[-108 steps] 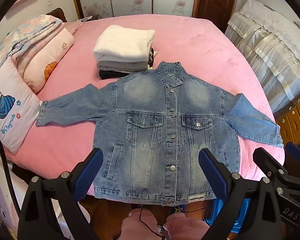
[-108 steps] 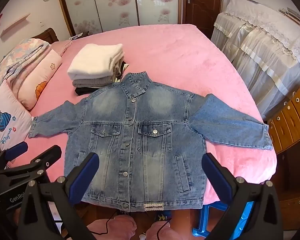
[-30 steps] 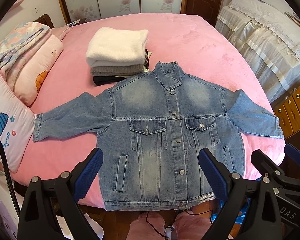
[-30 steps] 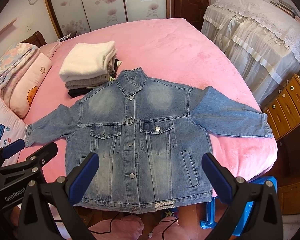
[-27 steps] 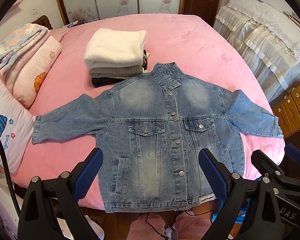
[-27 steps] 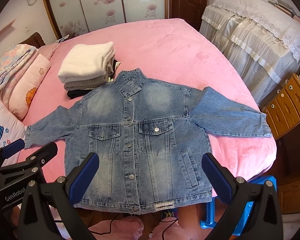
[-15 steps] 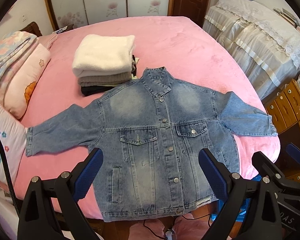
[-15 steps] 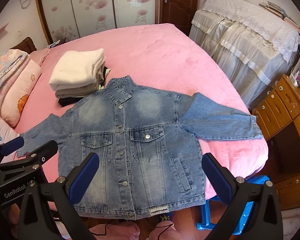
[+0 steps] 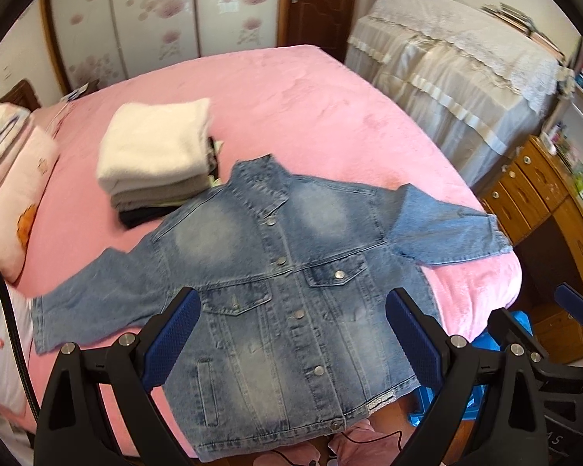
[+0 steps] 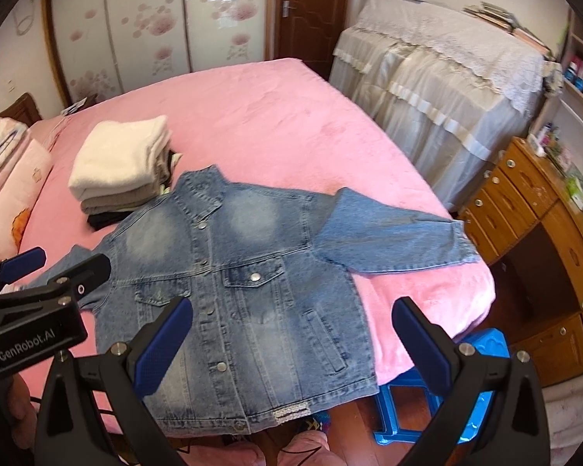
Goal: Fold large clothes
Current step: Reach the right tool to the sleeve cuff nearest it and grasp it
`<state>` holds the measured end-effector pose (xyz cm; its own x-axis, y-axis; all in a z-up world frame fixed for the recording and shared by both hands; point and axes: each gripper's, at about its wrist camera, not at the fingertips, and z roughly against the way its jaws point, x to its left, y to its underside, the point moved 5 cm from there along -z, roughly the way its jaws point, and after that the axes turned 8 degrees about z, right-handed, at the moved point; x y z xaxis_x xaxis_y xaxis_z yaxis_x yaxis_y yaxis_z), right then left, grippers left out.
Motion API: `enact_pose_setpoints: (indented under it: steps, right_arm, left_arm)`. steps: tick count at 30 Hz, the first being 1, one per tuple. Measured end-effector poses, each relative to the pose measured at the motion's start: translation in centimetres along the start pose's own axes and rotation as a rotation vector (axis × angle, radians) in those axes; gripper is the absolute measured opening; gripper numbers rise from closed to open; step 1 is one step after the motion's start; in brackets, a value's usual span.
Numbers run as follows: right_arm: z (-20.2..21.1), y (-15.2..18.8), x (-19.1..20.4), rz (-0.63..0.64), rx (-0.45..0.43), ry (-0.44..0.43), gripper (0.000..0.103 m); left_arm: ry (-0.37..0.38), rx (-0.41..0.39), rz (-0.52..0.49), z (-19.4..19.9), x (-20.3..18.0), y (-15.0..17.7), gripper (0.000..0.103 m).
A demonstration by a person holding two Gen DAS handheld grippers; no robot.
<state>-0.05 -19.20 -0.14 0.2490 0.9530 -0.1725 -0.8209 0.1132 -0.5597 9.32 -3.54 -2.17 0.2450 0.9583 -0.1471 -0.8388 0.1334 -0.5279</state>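
Left gripper (image 9: 291, 334): two black angular arms, each tipped with a blue, finely dotted pad (image 9: 173, 334) on the face turned toward the other jaw; silver round screws sit on the arms just behind the pads; a black cable (image 9: 9, 322) curves outside its left jaw; white "GenRobot.AI" lettering marks its body in the right wrist view. Right gripper (image 10: 293, 343): the same black arms, blue pads (image 10: 416, 339) and silver screws; faint pale letters, partly cut off, mark its body in the left wrist view.
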Motion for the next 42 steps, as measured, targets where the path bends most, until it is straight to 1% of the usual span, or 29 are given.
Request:
enact_pose_setpoints:
  steps: [7, 13, 18, 20, 23, 27, 29, 33, 35, 36, 37, 40, 42]
  right_arm:
    - [1.0, 1.0, -3.3, -0.115, -0.016, 0.048, 0.103]
    - [0.8, 2.5, -6.7, -0.212, -0.027, 0.064, 0.103]
    - [-0.1, 2.6, -10.1, -0.227, -0.078, 0.082, 0.103]
    - [-0.8, 2.3, -12.1, -0.236, -0.108, 0.082, 0.103]
    - [-2.4, 1.7, -15.8, -0.258, -0.145, 0.096, 0.103]
    - [-6.1, 1.1, -21.8, -0.279, -0.138, 0.111, 0.103]
    - [-8.8, 1.0, -25.2, -0.296, -0.102, 0.111, 0.103]
    - [-15.3, 1.4, -31.3, -0.329, -0.017, 0.110, 0.103]
    - [-18.9, 2.0, -33.8, -0.358, 0.030, 0.084, 0.102]
    - [-20.8, 2.3, -34.8, -0.375, 0.053, 0.063, 0.099]
    - [-23.0, 2.7, -35.9, -0.395, 0.087, 0.042, 0.094]
    - [-28.6, 4.2, -37.7, -0.437, 0.185, -0.022, 0.085]
    - [-31.5, 5.2, -38.3, -0.462, 0.231, -0.041, 0.083]
  left_arm:
    - [0.045, 0.004, -0.104, -0.1, -3.7, -0.4, 0.096]
    - [0.042, -0.009, -0.163, -0.5, -6.7, -0.6, 0.096]
    - [0.040, -0.024, -0.196, -0.7, -9.8, -1.5, 0.096]
    - [0.024, -0.022, -0.204, -1.0, -11.3, -2.1, 0.096]
    - [0.029, -0.011, -0.209, -2.2, -14.0, -3.1, 0.096]
    - [0.008, 0.030, -0.175, -5.2, -17.5, -4.4, 0.096]
    - [0.008, 0.054, -0.161, -7.3, -19.5, -5.0, 0.096]
    - [-0.001, 0.057, -0.164, -11.6, -23.0, -5.5, 0.096]
    - [-0.008, 0.070, -0.168, -14.4, -24.8, -5.4, 0.096]
    - [-0.008, 0.077, -0.168, -15.6, -25.5, -5.3, 0.096]
    - [-0.003, 0.085, -0.164, -17.1, -26.2, -5.2, 0.096]
    - [-0.016, 0.111, -0.152, -21.4, -28.1, -4.9, 0.096]
    - [-0.019, 0.130, -0.142, -23.4, -28.9, -4.6, 0.096]
